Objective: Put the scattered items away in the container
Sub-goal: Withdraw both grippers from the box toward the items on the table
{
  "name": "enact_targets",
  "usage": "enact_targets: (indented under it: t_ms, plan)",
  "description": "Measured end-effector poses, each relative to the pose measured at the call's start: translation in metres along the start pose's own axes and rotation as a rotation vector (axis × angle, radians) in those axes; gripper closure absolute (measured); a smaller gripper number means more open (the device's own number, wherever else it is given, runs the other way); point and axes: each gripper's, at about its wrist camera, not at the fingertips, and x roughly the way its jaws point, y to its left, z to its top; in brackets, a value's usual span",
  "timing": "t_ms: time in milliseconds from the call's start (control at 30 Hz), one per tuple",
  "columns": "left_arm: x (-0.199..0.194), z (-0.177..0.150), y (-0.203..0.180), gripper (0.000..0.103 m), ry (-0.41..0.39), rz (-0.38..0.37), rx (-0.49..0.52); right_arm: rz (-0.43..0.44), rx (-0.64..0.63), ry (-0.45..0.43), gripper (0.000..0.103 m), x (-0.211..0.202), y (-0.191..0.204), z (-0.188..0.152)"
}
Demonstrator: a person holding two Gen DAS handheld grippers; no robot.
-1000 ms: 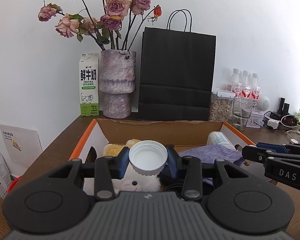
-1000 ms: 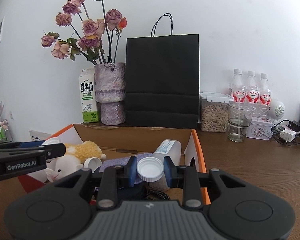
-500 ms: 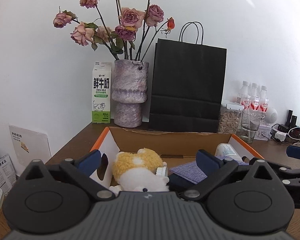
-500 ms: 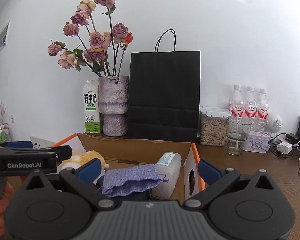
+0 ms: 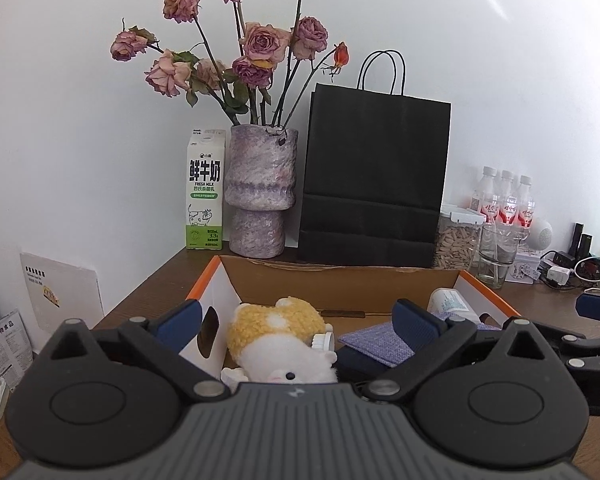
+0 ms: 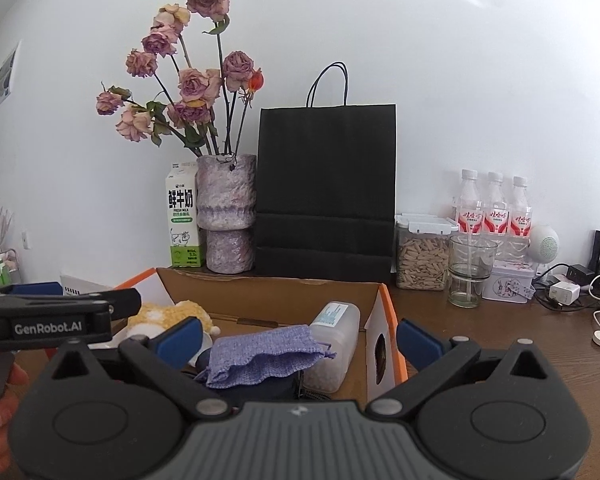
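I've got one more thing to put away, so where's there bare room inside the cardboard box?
A bare strip of floor runs along the cardboard box's back wall, behind the purple cloth. Plush toy, white cap, cloth and plastic bottle crowd the front.

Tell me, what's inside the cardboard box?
Inside the cardboard box: a fluffy toy, a white cap beside it, a purple cloth and a plastic bottle. Something dark under the cloth is mostly hidden.
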Motion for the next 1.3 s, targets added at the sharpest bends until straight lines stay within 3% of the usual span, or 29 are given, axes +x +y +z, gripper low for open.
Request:
enact_targets:
  t_ms: [867, 1300]
  plan:
    - [-0.033, -0.027, 0.013, 0.0, -0.002, 0.009, -0.003, -0.022, -0.015, 0.039, 0.0, -0.038, -0.007, -0.038]
    - [-0.059, -0.036, 0.025, 0.0, 0.1, -0.008, 0.028, -0.016, -0.03, 0.114, 0.0, -0.06, -0.004, -0.055]
